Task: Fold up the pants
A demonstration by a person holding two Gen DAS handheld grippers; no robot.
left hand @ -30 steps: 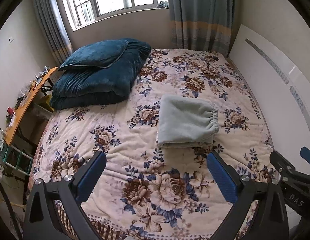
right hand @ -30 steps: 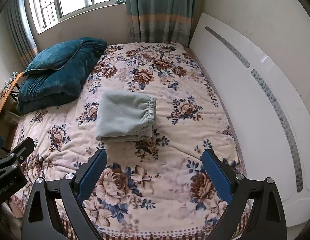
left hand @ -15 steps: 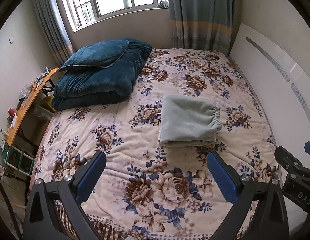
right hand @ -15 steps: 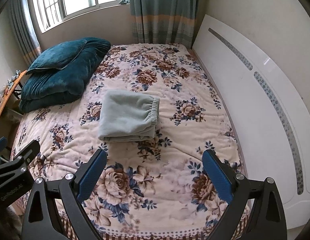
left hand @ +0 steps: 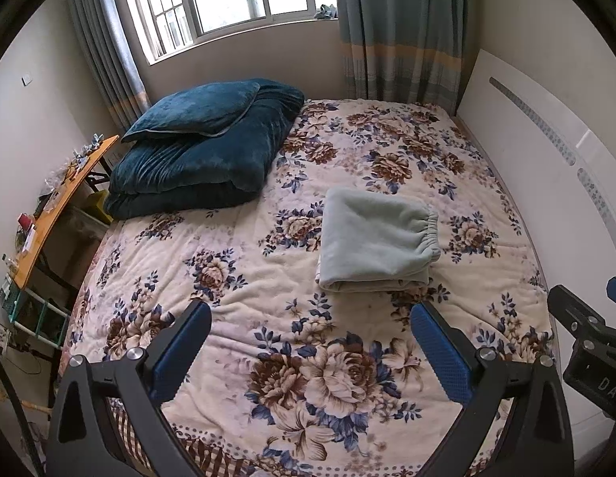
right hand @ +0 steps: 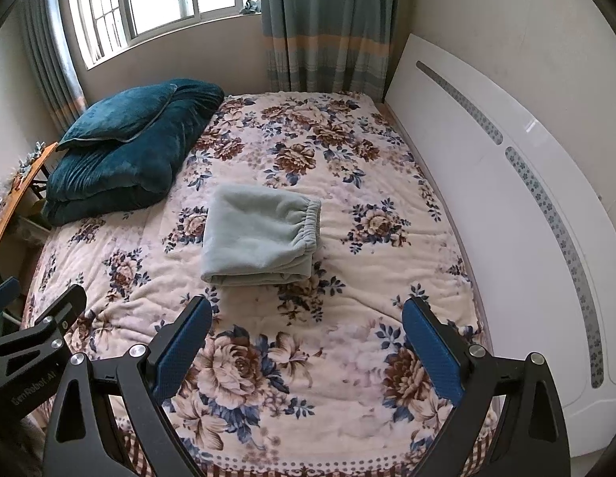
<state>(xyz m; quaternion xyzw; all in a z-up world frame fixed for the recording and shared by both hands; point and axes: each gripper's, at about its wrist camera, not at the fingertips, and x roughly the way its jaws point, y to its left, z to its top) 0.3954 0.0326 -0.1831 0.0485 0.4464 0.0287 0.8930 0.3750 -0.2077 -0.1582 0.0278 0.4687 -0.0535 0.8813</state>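
Pants [left hand: 377, 240] lie folded mid-bed [left hand: 268, 357], ahead of both your grippers, waistband to the right, long axis approx. left-right. Left gripper [left hand: 311, 353] and right gripper [right hand: 306, 351]: jaws wide, empty, well short (right looks slightly nearer). Fold appears complete.

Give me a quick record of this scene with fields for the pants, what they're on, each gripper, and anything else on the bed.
pants: pale green pants, folded into a compact stack, elastic waistband on the right side
surface: floral bedspread, pants lie near its middle
left gripper: left gripper open, holding nothing, apart from the pants
right gripper: right gripper open, holding nothing, apart from the pants
other on bed: folded teal quilt with a teal pillow on top, far left corner
task state: looks folded
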